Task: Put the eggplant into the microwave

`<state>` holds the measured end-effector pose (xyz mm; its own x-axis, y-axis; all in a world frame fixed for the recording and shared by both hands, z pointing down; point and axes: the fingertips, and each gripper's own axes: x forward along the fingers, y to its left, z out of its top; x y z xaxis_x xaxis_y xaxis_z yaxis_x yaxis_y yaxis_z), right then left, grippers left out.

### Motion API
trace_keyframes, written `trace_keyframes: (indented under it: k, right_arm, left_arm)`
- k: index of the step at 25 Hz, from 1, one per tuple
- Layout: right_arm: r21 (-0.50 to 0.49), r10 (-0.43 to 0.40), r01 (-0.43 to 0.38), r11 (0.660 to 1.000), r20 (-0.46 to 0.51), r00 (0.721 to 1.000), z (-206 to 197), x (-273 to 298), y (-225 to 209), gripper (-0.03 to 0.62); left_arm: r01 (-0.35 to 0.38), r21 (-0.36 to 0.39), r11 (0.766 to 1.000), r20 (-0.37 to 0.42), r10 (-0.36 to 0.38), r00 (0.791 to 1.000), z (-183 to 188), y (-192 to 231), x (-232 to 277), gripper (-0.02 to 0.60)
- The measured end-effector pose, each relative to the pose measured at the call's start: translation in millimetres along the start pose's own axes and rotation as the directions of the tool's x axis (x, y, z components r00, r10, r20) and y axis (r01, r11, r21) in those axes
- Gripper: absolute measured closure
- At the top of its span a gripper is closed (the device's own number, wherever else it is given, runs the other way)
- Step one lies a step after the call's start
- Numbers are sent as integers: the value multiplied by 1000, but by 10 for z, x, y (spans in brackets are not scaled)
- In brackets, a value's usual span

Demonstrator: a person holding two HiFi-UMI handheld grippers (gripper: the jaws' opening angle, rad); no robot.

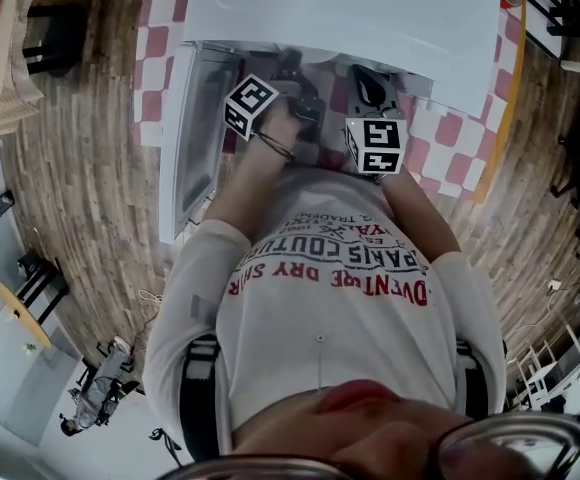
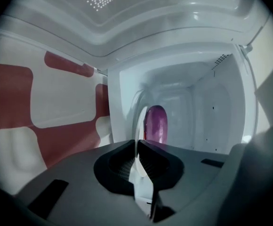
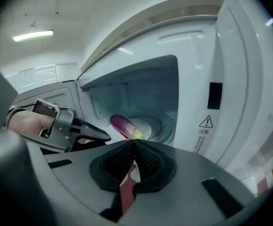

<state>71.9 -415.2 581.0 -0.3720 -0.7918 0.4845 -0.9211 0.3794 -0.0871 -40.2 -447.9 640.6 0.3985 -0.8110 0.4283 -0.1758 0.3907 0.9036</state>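
Wood-plank floor all round, red-and-white checked cloth over the surface, white microwave on top of it.

Head view: microwave door hangs open, off to the left of the left tongs. Right tongs sit just right of them. Both pairs point at the microwave's opening, side by side. Person's white printed shirt fills the lower frame.

Left gripper view: left tongs are closed, tips together, and I can't make out anything clamped. Purple eggplant is straight ahead of the tips, inside the cavity and apart from the tongs. Checked cloth shows to the left of the tongs.

Right gripper view: right tongs are closed too, tips touching, nothing between them. A red patch of cloth shows through the slot below. Eggplant is ahead and slightly left of the tips, lying on the turntable inside the cavity, green end nearest these tongs. Left tongs are on the left, held by a hand, tips at the cavity mouth near the eggplant. Can't tell contact from this angle. Warning label is on the front frame, right of the tips. Ceiling strip light is up and left.
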Motion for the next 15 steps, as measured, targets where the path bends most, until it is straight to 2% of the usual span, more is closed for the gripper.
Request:
trace_keyframes:
  k: [7,9,15]
  right_arm:
    - [19,-12,12,1000,-8,1000,-34,-17,-6,579]
    - [23,-14,15,1000,-8,1000,-36,-30,-1,579]
    - [24,-7,7,1000,-7,1000,-50,-87,51,579]
  left_arm:
    - [-50,52,997,-22,51,998,-18,-6,19,545]
    - [-44,69,997,-21,45,999,-22,-38,17,541]
    - [85,145,986,-52,-78,996,-56,-281,8,336]
